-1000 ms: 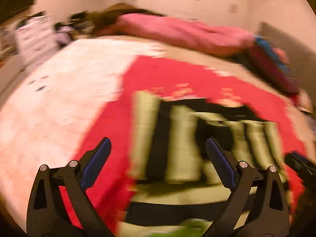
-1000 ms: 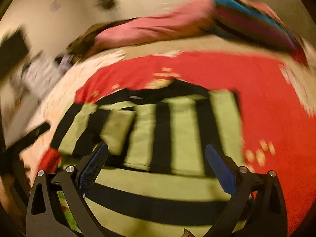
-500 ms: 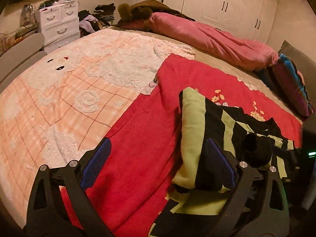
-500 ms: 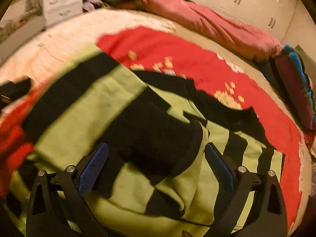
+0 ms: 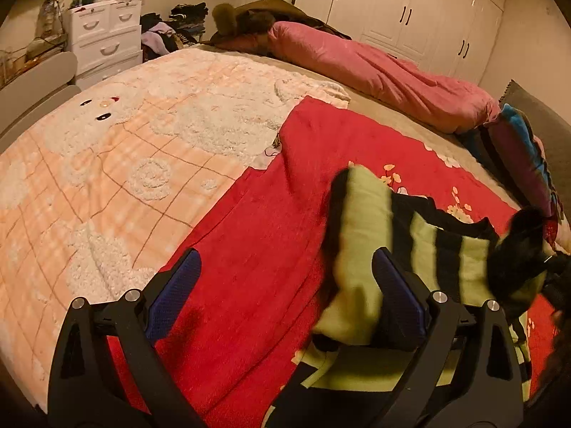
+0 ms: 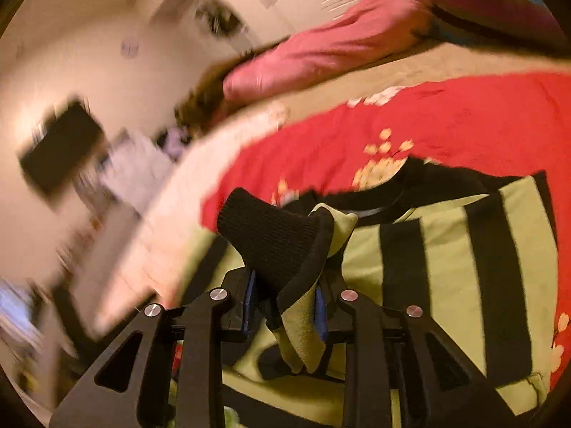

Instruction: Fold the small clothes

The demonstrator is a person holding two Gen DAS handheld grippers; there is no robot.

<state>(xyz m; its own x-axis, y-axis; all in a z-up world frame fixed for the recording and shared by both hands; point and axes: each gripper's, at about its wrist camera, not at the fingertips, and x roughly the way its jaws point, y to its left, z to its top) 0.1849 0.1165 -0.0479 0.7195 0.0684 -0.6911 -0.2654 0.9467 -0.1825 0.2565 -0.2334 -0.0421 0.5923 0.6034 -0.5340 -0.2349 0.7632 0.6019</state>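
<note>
A sweater with lime-green and black stripes [image 5: 360, 235] lies on a red blanket [image 5: 257, 249] spread over the bed. My left gripper [image 5: 285, 260] hangs open above the red blanket, just left of the sweater's raised, folded edge, with nothing between its fingers. In the right wrist view the sweater [image 6: 446, 249] fills the lower right. My right gripper [image 6: 285, 281] is closing, and its blue pads pinch the sleeve at its black ribbed cuff [image 6: 271, 235]. The cuff [image 5: 517, 242] is lifted off the bed at the right edge of the left wrist view.
A peach and white fleece blanket [image 5: 107, 164] covers the bed's left half. A pink duvet [image 5: 374, 71] lies along the far side, and a striped pillow [image 5: 524, 157] sits at the right. White drawers [image 5: 107, 42] and wardrobe doors [image 5: 410, 10] stand beyond the bed.
My right gripper went from wide open over the sweater to pinched on the sleeve cuff, and it swung round. The cuff rose and shifted right. The left gripper settled and stayed open.
</note>
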